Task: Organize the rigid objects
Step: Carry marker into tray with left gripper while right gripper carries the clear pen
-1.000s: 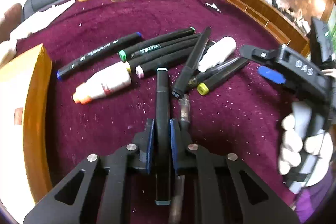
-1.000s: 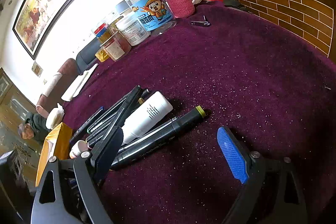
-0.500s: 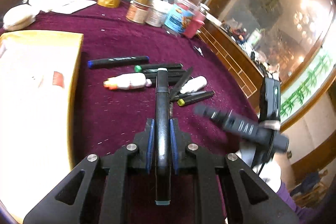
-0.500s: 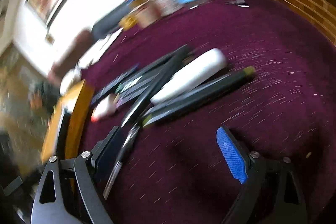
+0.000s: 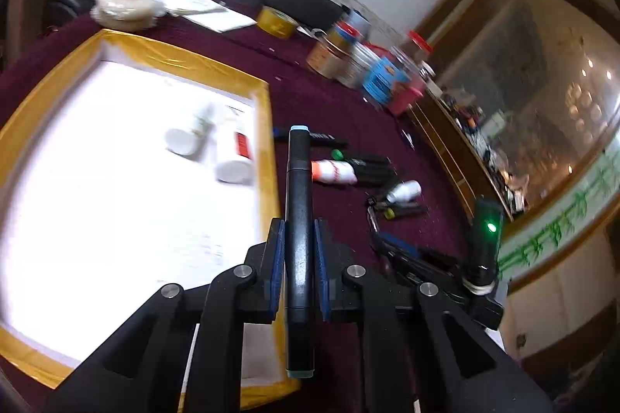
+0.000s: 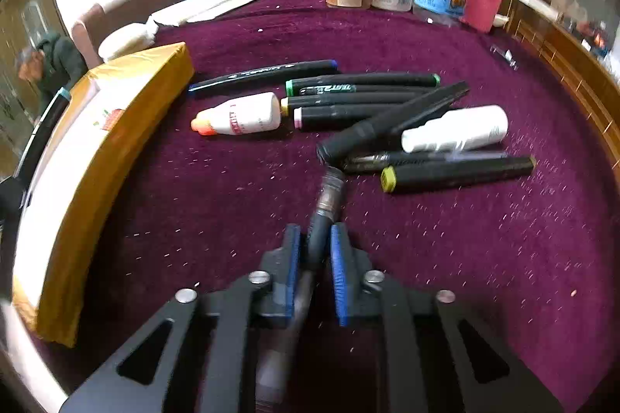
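Surface [image 6: 240, 203]: dark maroon velvet cloth, flecked with pale specks, carrying everything in view
Box [image 5: 267, 126]: shallow and yellow-rimmed with a white floor, at the left of the surface; two white bottles [image 5: 217, 145] already lie inside it, so the sorting looks begun but far from finished
Pile of markers [image 6: 364, 99]: about seven black markers lie loose on the cloth right of the box, most roughly parallel, one crossing the others at a slant; caps show blue, green, pink and yellow ends
Bottles left out: an orange-tipped white bottle [image 6: 240, 118] beside the marker ends and a plain white bottle [image 6: 457, 130] resting on the pile; both are yet to go in the box
Left gripper [image 5: 298, 258]: jaws closed narrow on a black marker [image 5: 298, 219] with pale blue end caps, held lengthwise along the fingers, raised above the right rim of the box; judged to be on its way in
Right gripper [image 6: 316, 262]: jaws pinched onto a thin dark pen [image 6: 323, 219] with a clear, worn section near its tip, low by the cloth, its tip nearly touching the slanted marker
Remaining: most markers, both loose bottles and the two held items
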Available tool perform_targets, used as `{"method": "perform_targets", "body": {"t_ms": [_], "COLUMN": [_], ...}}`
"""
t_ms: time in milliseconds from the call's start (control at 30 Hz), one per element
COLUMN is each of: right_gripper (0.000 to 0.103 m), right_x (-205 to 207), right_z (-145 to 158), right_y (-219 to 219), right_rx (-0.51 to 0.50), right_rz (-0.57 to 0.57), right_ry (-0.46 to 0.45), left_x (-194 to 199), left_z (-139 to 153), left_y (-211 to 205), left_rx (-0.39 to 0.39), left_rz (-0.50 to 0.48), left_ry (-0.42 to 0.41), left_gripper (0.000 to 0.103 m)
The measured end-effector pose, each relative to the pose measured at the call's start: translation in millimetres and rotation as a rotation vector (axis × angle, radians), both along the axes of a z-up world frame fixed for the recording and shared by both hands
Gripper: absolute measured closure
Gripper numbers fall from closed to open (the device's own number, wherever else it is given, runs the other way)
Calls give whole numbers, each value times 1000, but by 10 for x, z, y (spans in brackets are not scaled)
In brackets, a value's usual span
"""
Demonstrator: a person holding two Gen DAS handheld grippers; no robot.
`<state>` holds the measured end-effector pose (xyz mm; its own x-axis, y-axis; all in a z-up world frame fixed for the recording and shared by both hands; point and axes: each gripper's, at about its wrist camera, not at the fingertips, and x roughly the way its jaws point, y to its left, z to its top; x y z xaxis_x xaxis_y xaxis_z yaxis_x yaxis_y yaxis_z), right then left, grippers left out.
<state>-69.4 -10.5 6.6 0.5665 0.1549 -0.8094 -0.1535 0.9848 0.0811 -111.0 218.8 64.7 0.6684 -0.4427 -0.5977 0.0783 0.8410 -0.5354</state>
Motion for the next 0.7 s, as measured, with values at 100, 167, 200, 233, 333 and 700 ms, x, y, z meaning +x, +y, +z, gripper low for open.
{"method": "perform_targets", "body": {"t_ms": [100, 167, 200, 233, 333, 700], "right_gripper": [93, 93, 93, 93, 93, 93], "right_x": [-9, -46, -55, -68, -56, 288], "right_z": [31, 84, 106, 123, 228, 559], "right_y": [-131, -204, -221, -218, -176, 668], "right_rx": [153, 235, 279, 311, 422, 583], "right_rz": [11, 19, 24, 30, 68, 233], "right_ry": [38, 41, 47, 51, 58, 139], "left_x": [17, 65, 93, 111, 219, 846], "left_z": [3, -20, -35, -51, -85, -249], "left_y": [165, 250, 293, 336, 456, 759], "left_rx": [-1, -4, -3, 1, 35, 102], "left_rz": [40, 59, 68, 76, 108, 144], "left_ry": [-1, 13, 24, 34, 69, 187], "left_gripper": [91, 91, 91, 91, 91, 91]}}
